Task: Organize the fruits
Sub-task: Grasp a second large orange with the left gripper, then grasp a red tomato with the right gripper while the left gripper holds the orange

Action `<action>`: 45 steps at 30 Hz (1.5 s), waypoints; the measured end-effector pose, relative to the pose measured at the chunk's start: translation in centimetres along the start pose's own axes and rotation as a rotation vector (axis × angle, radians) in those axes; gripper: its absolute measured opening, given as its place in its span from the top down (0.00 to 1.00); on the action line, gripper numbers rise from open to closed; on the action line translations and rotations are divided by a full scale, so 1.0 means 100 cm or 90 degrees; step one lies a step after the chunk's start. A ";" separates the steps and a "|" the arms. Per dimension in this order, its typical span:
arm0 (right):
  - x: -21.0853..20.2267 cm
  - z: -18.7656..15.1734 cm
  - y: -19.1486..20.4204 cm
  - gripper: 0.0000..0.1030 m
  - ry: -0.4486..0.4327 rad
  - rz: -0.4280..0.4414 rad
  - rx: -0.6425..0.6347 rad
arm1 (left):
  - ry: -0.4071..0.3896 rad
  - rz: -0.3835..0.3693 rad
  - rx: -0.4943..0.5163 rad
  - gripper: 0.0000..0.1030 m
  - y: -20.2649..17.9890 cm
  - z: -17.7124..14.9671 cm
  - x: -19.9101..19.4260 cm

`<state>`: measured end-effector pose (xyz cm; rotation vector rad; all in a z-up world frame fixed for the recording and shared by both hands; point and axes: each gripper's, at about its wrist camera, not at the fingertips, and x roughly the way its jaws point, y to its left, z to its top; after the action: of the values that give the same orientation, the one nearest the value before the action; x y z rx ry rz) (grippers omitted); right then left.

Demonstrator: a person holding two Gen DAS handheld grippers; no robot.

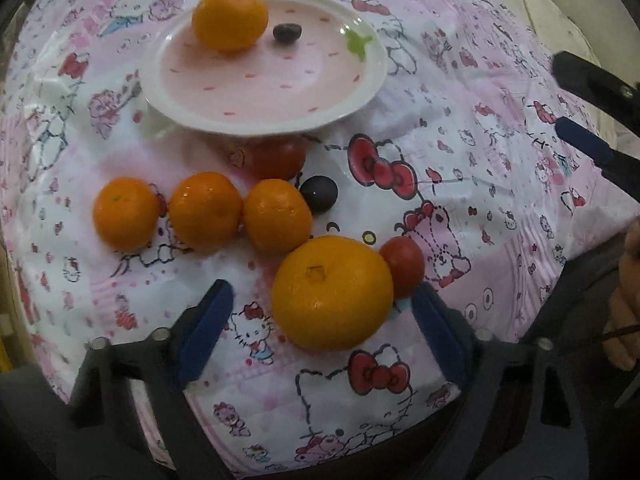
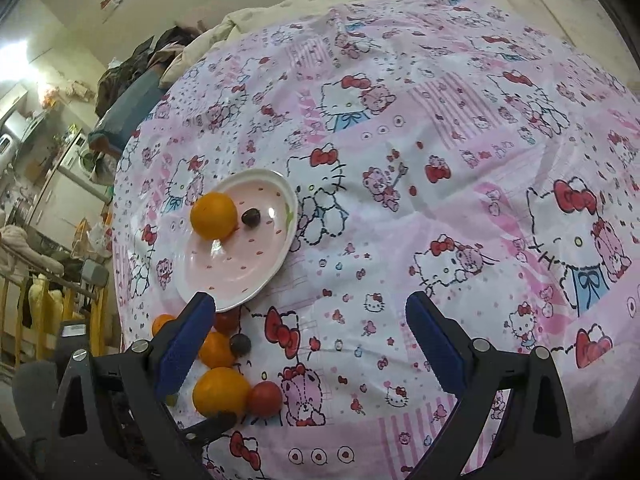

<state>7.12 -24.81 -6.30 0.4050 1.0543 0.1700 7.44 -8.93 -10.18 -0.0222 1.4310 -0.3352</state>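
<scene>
Fruits are split between a plate (image 1: 372,80) and the bed cover (image 1: 460,92) it sits on. On the plate lie 1 orange (image 1: 229,19) at its far left and 1 dark grape (image 1: 287,33) just right of it, so 2 pieces look sorted. Off the plate, nearer the camera, wait 7 more: 3 small oranges in a row (image 1: 125,213) (image 1: 205,209) (image 1: 277,216), a big orange (image 1: 332,292), a tomato (image 1: 403,266) touching its right side, another tomato (image 1: 280,158) partly hidden under the plate's near rim, and a second grape (image 1: 319,194).

My guess is the job is early, with most fruit still to move.

The left claw (image 1: 320,320) is spread wide around the big orange, not gripping it. The right claw (image 2: 310,340) hangs released and empty over the cover, right of the fruit.
</scene>
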 end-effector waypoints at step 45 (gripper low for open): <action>0.033 -0.017 0.021 0.27 0.110 -0.021 -0.098 | -0.200 0.082 -0.074 0.48 0.084 0.021 -0.114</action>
<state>7.36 -21.39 -8.81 0.2359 1.2082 0.2581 10.10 1.47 -0.68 -0.0741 1.1332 -0.1350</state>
